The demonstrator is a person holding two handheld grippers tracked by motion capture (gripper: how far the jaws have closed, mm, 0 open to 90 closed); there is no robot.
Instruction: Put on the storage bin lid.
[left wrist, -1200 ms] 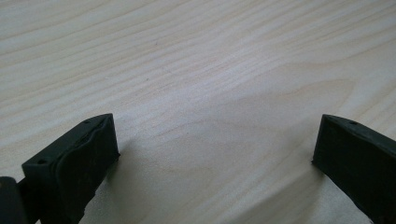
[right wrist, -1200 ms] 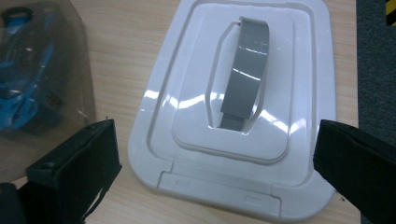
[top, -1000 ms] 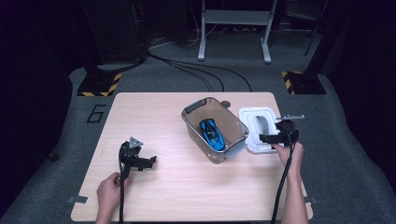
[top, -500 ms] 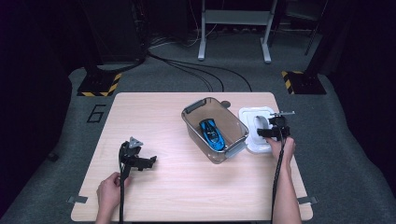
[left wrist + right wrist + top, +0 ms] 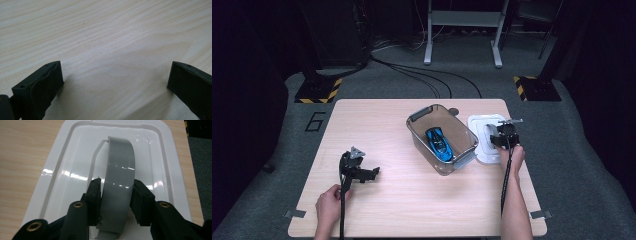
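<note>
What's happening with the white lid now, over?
Right gripper just closed on the grey handle of the white lid. Left gripper open, over bare table. Nothing in the way.

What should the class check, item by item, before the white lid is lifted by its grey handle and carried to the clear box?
1. Right gripper around the grey handle: ok; its jaws have just been closing and the pads sit against both sides.
2. Grip firm enough to lift: cannot tell.
3. White lid lying flat on the table, beside the clear box: ok.
4. Box mouth free to take the lid: ok; the blue toy car lies low inside.
5. Left gripper well away from the box, jaws open over bare wood: ok.
</note>
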